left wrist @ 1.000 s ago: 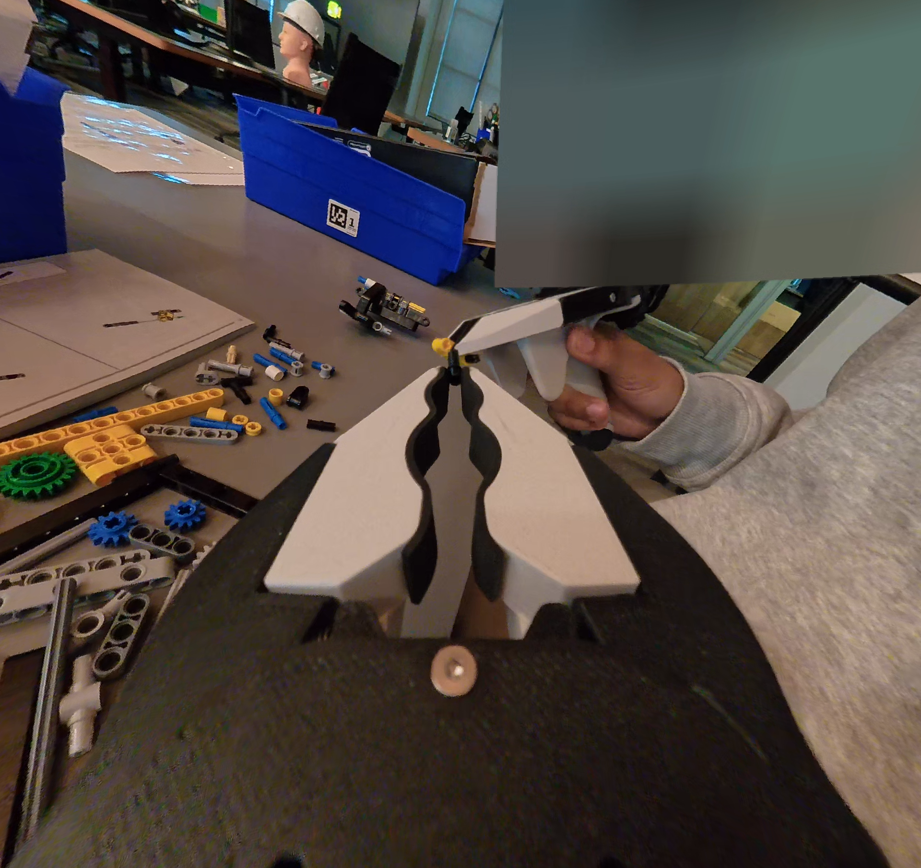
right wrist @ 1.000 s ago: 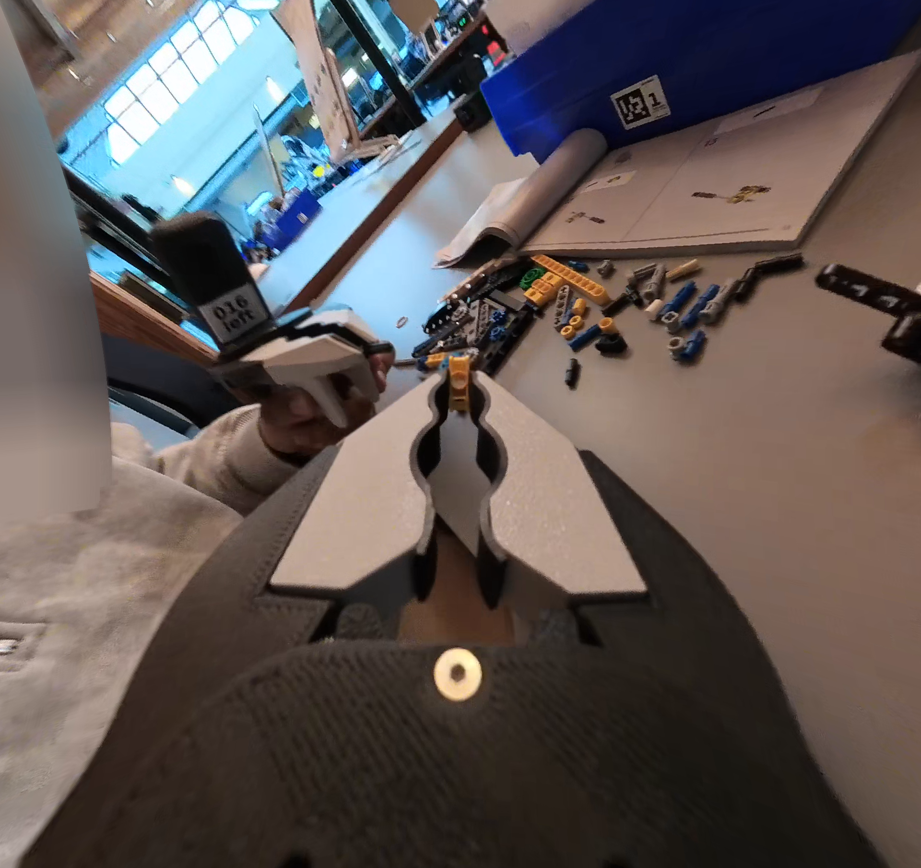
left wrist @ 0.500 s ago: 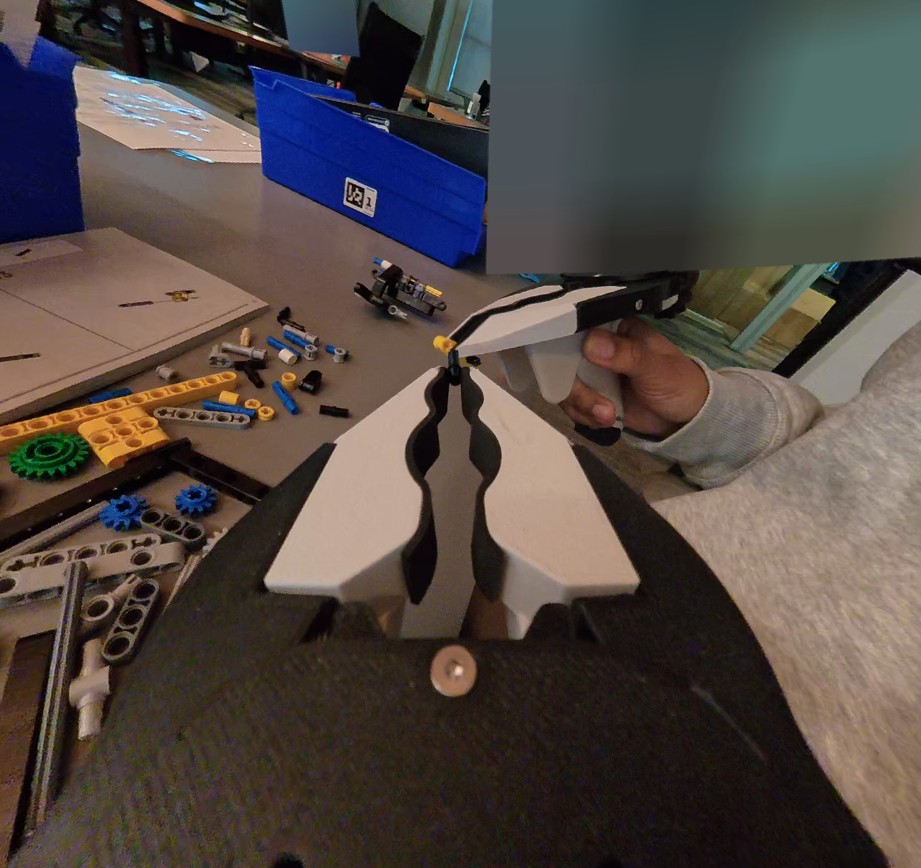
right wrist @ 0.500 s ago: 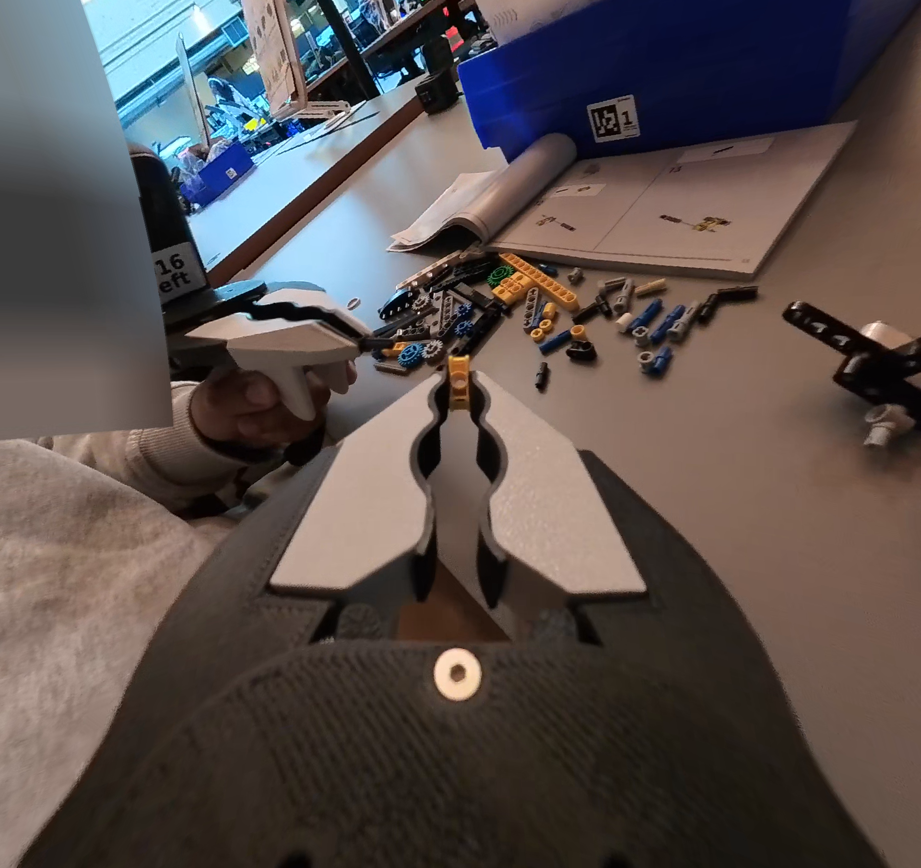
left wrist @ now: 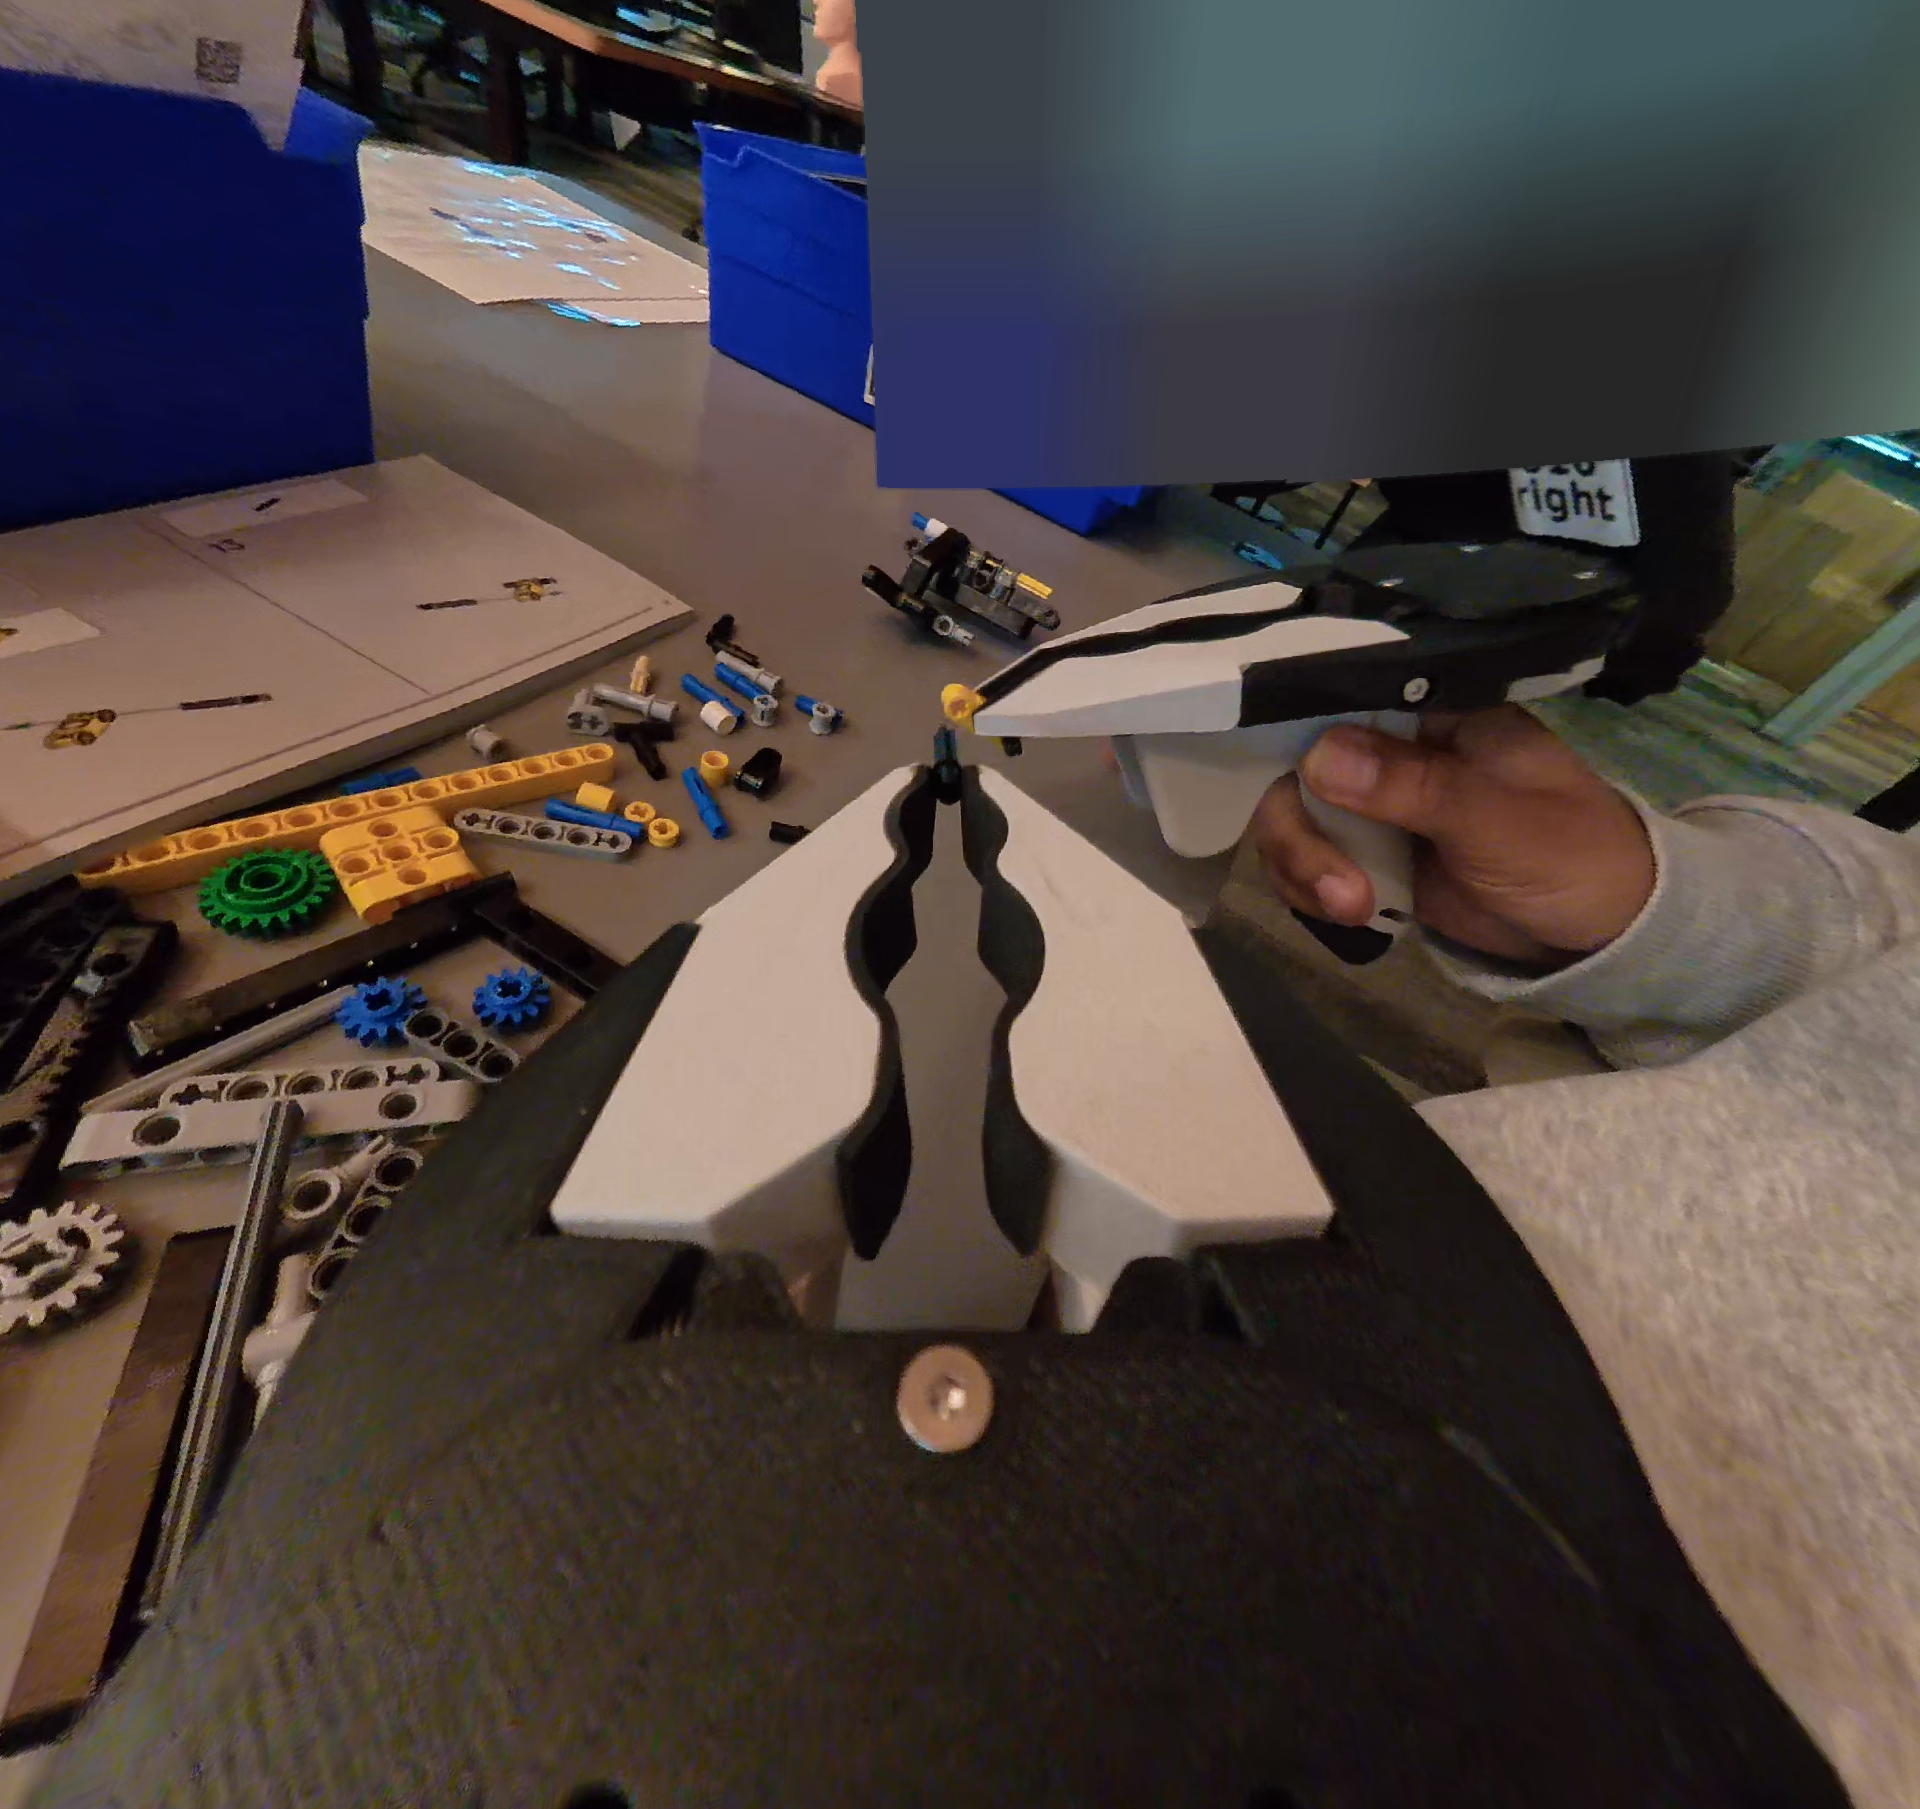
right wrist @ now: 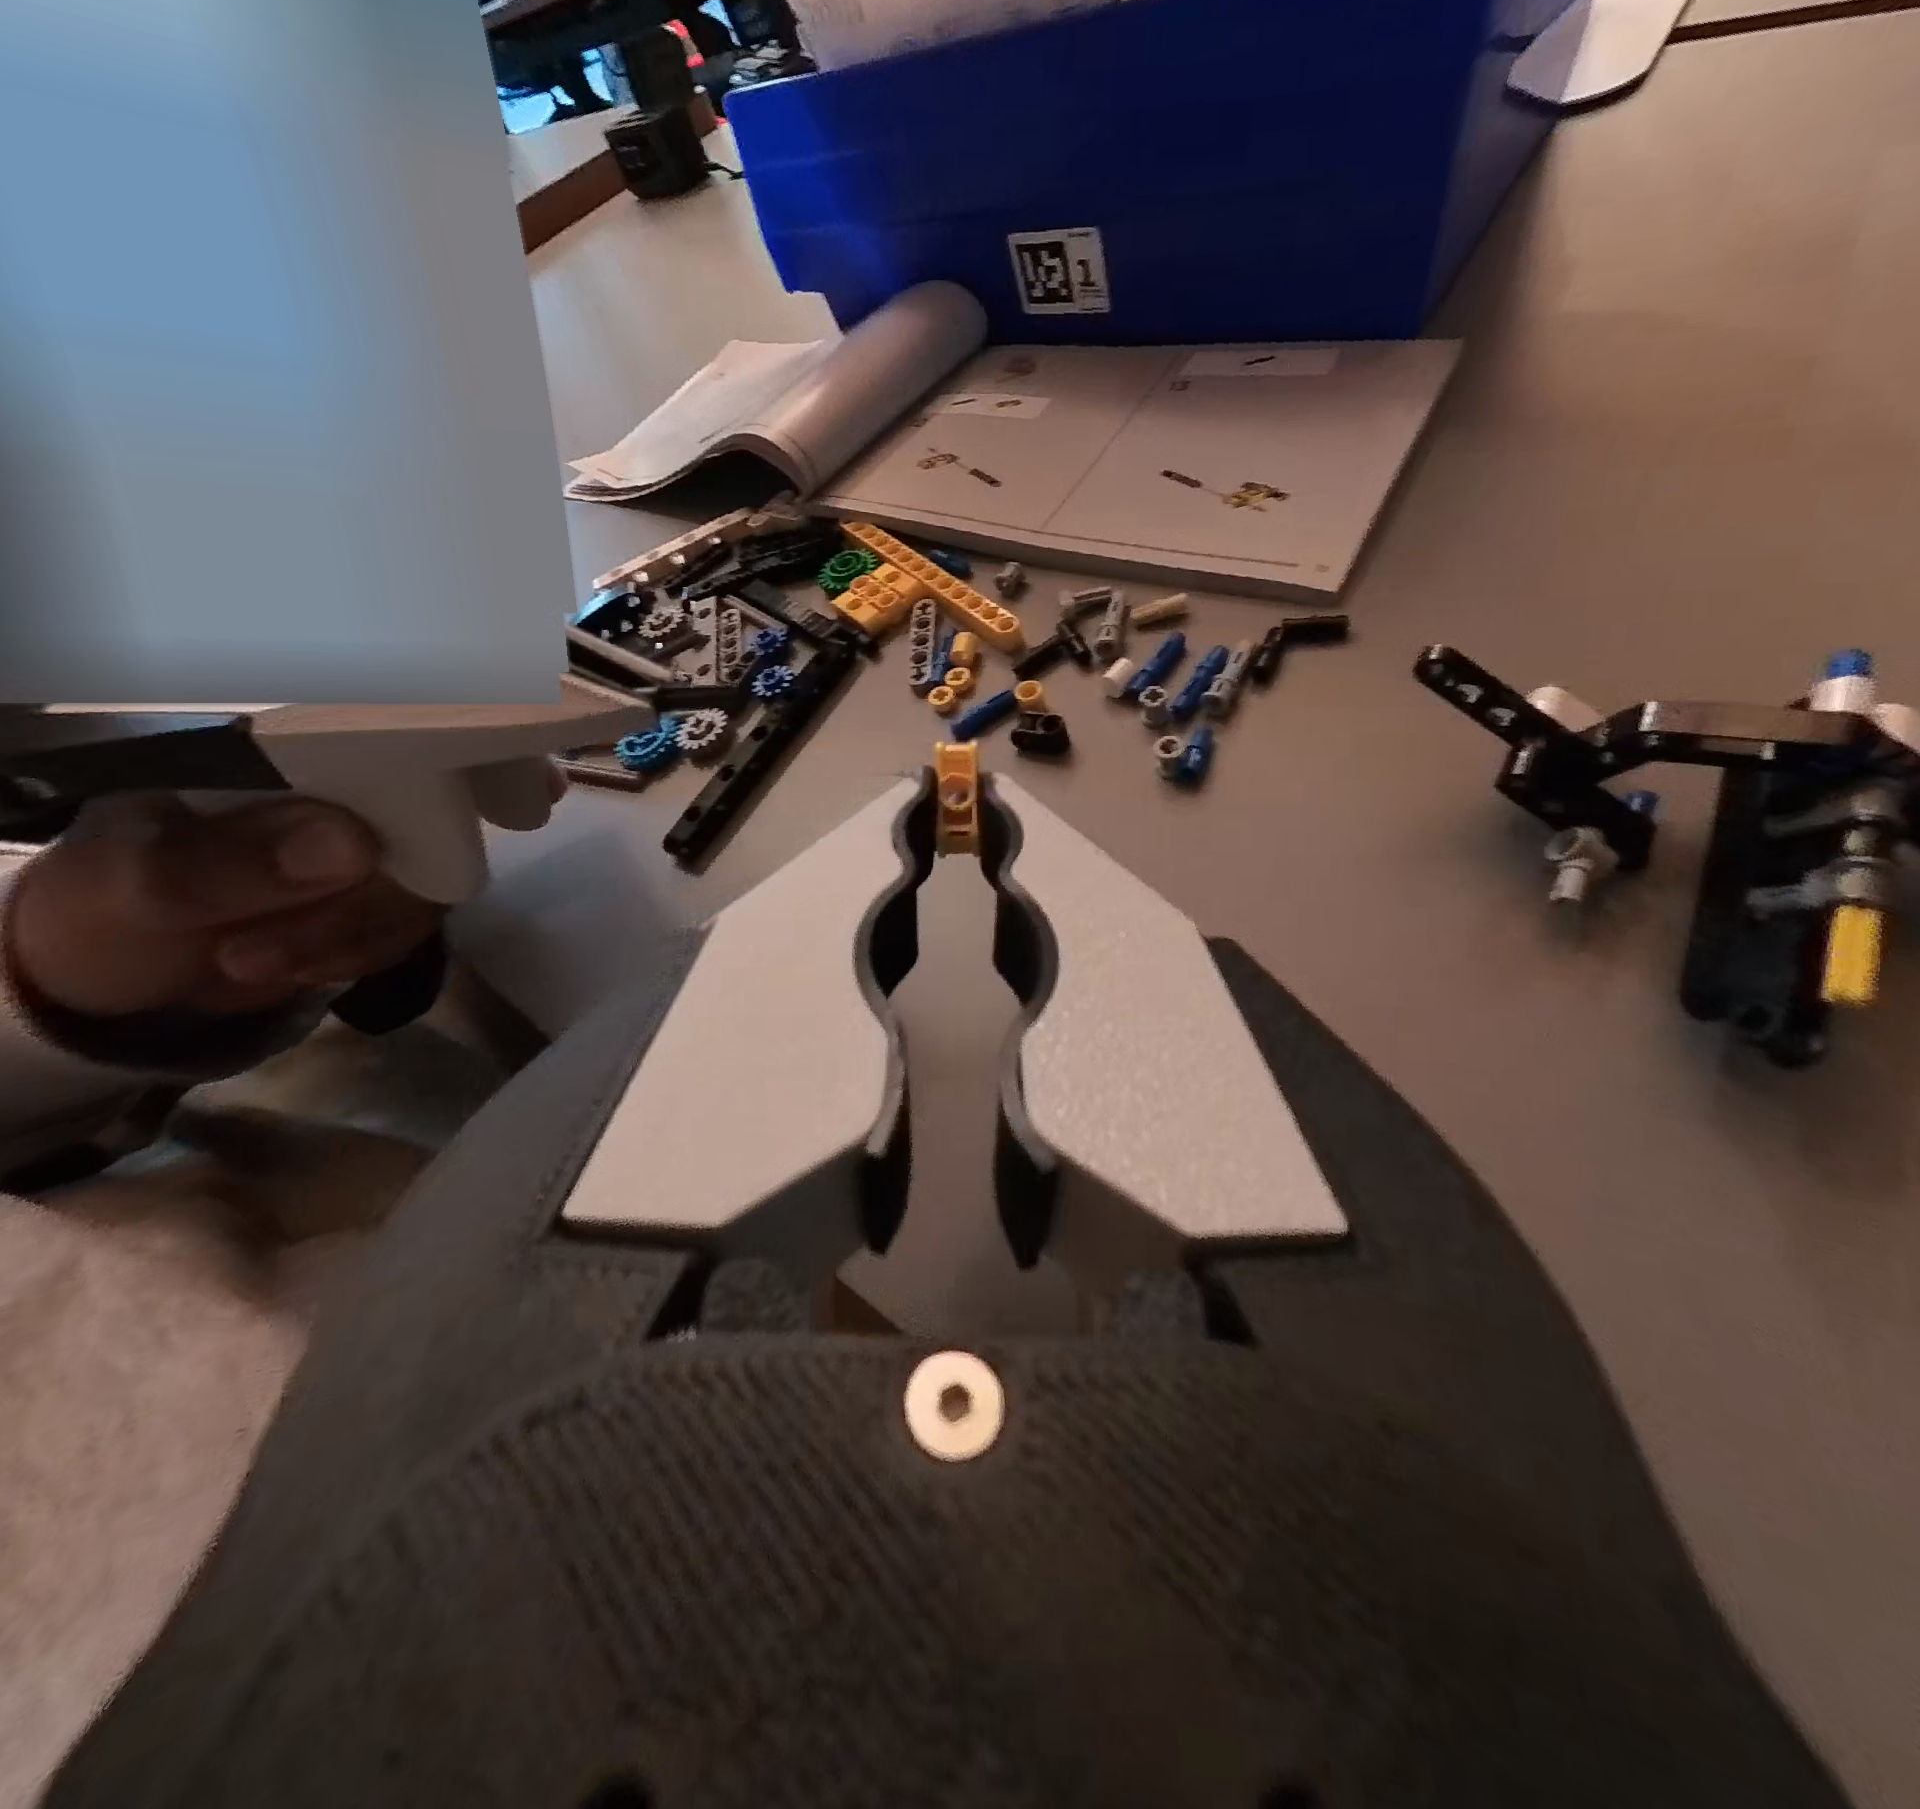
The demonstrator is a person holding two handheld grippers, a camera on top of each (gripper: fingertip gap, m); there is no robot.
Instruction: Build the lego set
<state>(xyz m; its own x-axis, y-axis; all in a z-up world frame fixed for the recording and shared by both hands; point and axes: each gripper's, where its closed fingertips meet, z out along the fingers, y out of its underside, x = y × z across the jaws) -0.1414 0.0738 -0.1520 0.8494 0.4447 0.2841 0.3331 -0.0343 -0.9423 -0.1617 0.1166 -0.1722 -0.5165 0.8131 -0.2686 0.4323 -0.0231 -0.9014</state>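
My left gripper (left wrist: pixel 943 780) is shut on a small dark pin (left wrist: pixel 943 753) that sticks out of its tips. My right gripper (right wrist: pixel 956 803) is shut on a small yellow connector (right wrist: pixel 956 795). In the left wrist view the right gripper (left wrist: pixel 971 705) comes in from the right with the yellow connector (left wrist: pixel 958 704) at its tip, just above the pin. In the right wrist view the left gripper (right wrist: pixel 623 720) shows at the left, held by a hand. A partly built black assembly (right wrist: pixel 1766 824) lies on the table at the right, and it also shows in the left wrist view (left wrist: pixel 961 590).
Loose parts lie on the grey table: a yellow beam (left wrist: pixel 343 809), a green gear (left wrist: pixel 265 889), blue gears (left wrist: pixel 379 1011), blue pins (right wrist: pixel 1184 668), grey and black beams. An open instruction booklet (right wrist: pixel 1143 460) lies beyond them. Blue bins (right wrist: pixel 1143 149) stand behind. Spacing between my two grippers at the tips: around 6 centimeters. From the left gripper's tips to the green gear (left wrist: pixel 265 889) is close to 12 centimeters.
Both grippers have swung so the table and parts sit more in view. The right gripper's tip with the yellow connector stays close above the left gripper's pin. Both stay shut.
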